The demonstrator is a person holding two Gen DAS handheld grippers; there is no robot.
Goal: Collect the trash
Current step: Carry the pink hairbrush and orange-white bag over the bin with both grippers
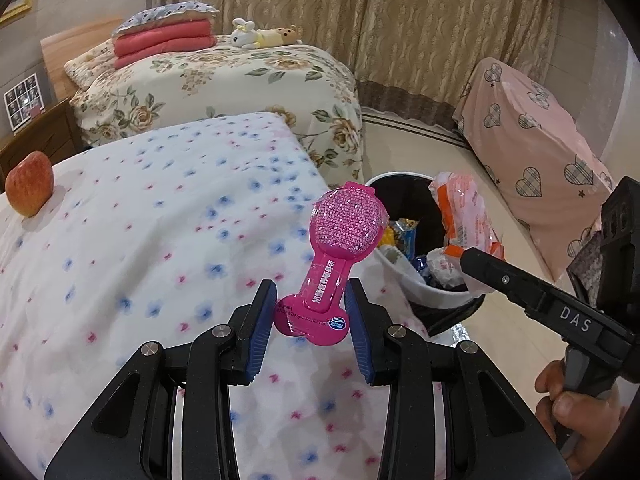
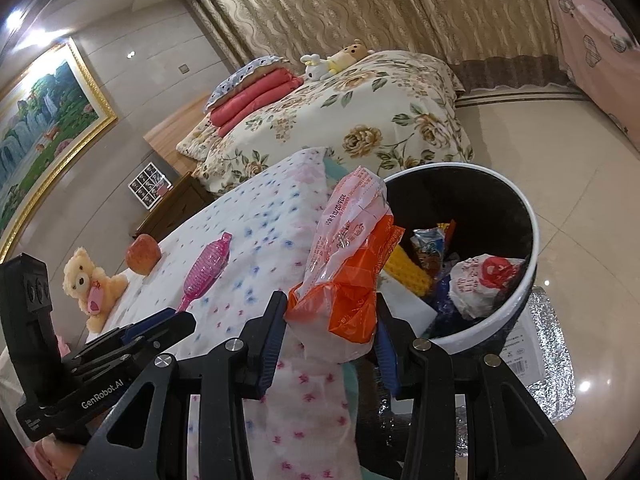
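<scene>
While your left tongs [image 1: 308,312] clamp the handle end of the pink blister pack [image 1: 340,248], the pack stands tilted up and away from you above the flower-print cover [image 1: 160,240], with its round mesh-patterned head close to the bin's near rim. Both blue pads [image 1: 262,320] press against the pack's narrow neck. In the right wrist view the same pack appears as a pink paddle shape rising from those tongs over the cover.

Your right tongs [image 2: 330,320] are closed on the orange and clear plastic bag [image 2: 348,256], gripping its crumpled lower part. The bag rises upright between the cover's edge and the bin's rim; whether it touches either cannot be determined.

You have the trash bin [image 2: 524,248], black inside with a white rim, standing on the tiled floor [image 2: 560,152] just beside the covered surface. It already holds several wrappers, including a white crumpled wrapper with red print [image 2: 484,280] and a blue snack packet [image 2: 430,244].

On the cover, well apart from both tongs, rest an apple [image 1: 30,190] and a small teddy bear [image 2: 90,284]. Behind stands a bed with a rose-pattern quilt [image 1: 224,80].
</scene>
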